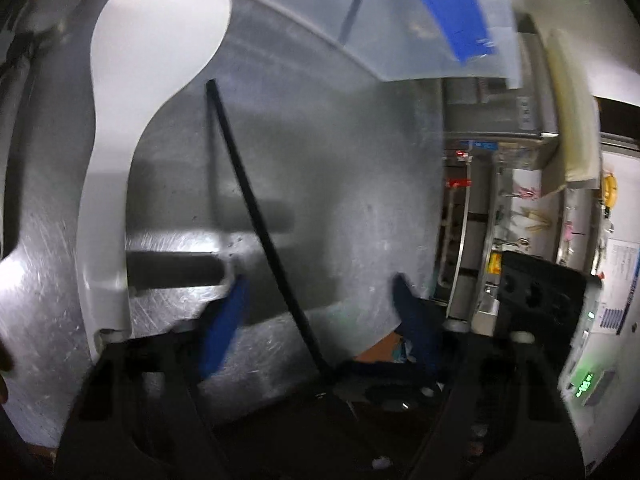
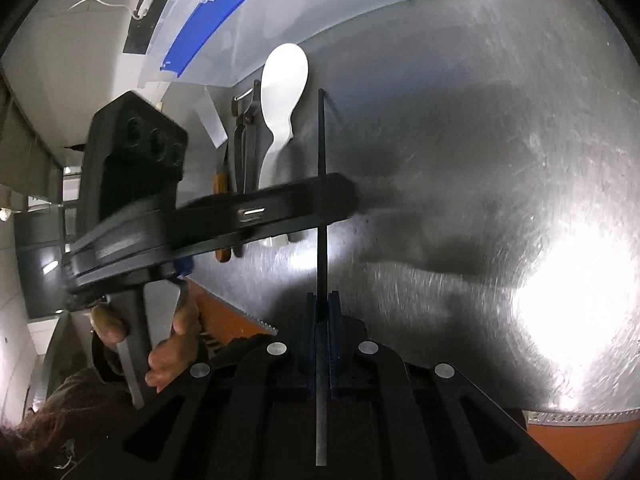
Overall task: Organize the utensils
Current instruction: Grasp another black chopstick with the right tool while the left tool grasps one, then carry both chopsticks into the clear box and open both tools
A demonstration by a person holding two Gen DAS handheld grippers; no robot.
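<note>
Right wrist view: right hand-held gripper (image 2: 322, 308) clamped on thin black rod-like utensil (image 2: 321, 184), held above scratched steel desk (image 2: 480, 160). Left hand-held gripper (image 1: 320, 300) spread wide, gripping nothing. Flat white plastic rice paddle (image 1: 132, 120) lying on desk near translucent plastic bin with blue strip (image 1: 420, 28).

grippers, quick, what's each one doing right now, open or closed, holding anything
left gripper: open, holding nothing.
right gripper: shut on the black chopstick, which points out over the metal table.
</note>
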